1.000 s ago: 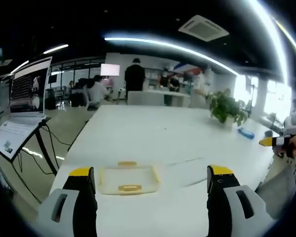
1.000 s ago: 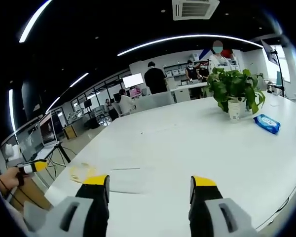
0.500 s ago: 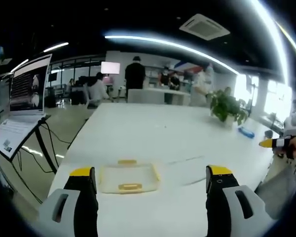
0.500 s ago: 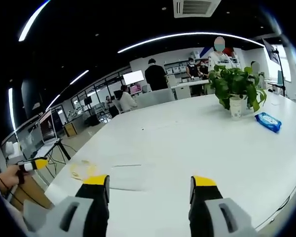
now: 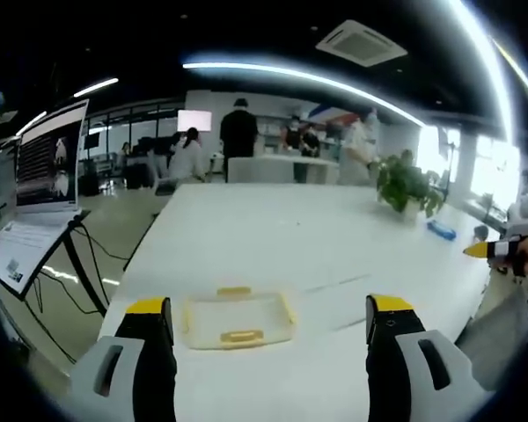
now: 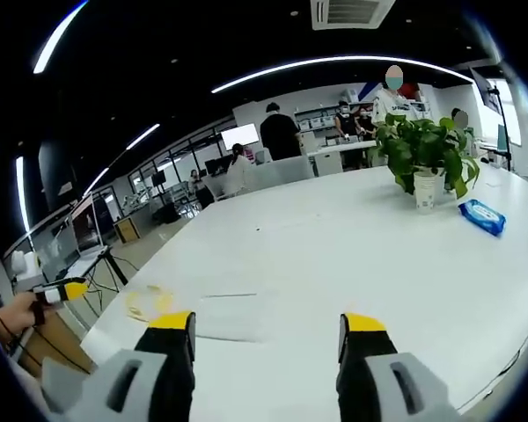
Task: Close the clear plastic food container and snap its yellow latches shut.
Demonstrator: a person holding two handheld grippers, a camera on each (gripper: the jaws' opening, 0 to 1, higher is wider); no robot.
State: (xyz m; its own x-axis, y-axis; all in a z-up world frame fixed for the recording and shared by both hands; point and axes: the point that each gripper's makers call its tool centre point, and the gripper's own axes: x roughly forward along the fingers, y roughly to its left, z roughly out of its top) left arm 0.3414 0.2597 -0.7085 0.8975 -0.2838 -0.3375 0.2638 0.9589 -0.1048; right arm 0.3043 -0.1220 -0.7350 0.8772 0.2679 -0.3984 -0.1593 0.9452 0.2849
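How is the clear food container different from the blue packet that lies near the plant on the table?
The clear food container is see-through with yellow latches; the blue packet is opaque blue with a white patch. The container is a shallow rigid tray; the packet looks soft and flat. The container lies near the table edge by the left gripper; the packet lies far off, close to the potted plant. Both rest flat on the white table, and no gripper touches either.

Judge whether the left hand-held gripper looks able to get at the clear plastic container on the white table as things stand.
Probably yes. The left hand-held gripper is open, and the clear plastic container lies flat on the white table just ahead, between its jaws' lines, with bare tabletop around it and nothing in between.
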